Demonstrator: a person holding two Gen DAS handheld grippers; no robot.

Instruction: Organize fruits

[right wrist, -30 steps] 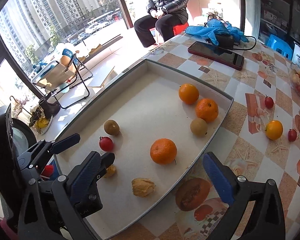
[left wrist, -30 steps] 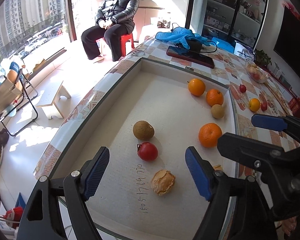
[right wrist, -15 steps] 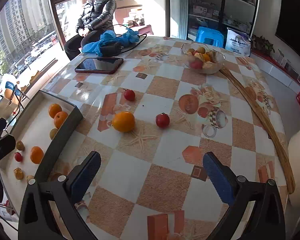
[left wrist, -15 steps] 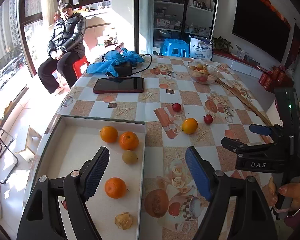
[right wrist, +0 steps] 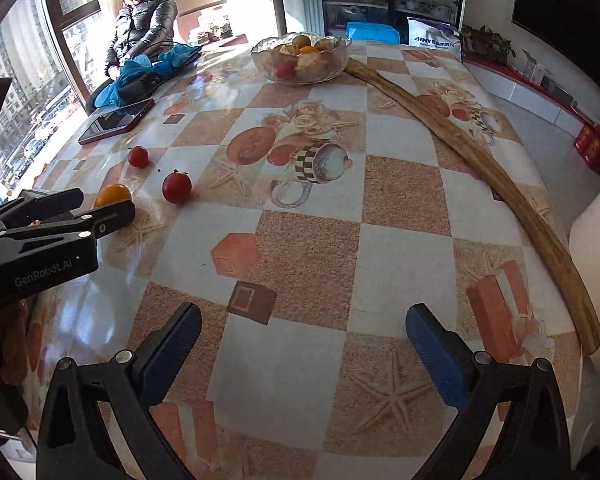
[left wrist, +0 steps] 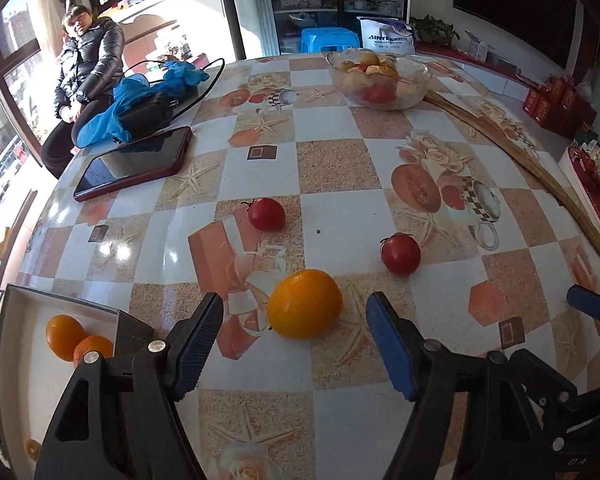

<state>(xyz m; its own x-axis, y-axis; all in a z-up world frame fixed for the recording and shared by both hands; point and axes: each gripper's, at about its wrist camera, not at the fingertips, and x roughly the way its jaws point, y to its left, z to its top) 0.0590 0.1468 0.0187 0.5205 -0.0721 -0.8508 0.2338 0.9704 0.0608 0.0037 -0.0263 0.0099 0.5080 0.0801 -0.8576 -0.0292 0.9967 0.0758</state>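
Observation:
A yellow-orange citrus fruit [left wrist: 305, 303] lies on the patterned table just ahead of my open left gripper [left wrist: 296, 320], between its blue pads but not held. Two small red fruits [left wrist: 266, 213] [left wrist: 401, 253] lie beyond it. The white tray [left wrist: 60, 308] at the lower left holds two oranges [left wrist: 64, 336]. My right gripper [right wrist: 304, 332] is open and empty over bare table. In the right wrist view the citrus [right wrist: 113, 195] sits behind the left gripper's body, with the red fruits [right wrist: 177, 187] [right wrist: 138, 156] close by.
A glass bowl of fruit [left wrist: 380, 78] stands at the far side. A dark red phone [left wrist: 136, 162] and blue cloth with a black device [left wrist: 148, 104] lie far left. A long wooden stick [right wrist: 480, 168] runs along the right edge. A person sits by the window [left wrist: 88, 68].
Both grippers swung from over the tray to the open table. The left gripper has closed in on the yellow-orange citrus; the right now faces bare table to its right.

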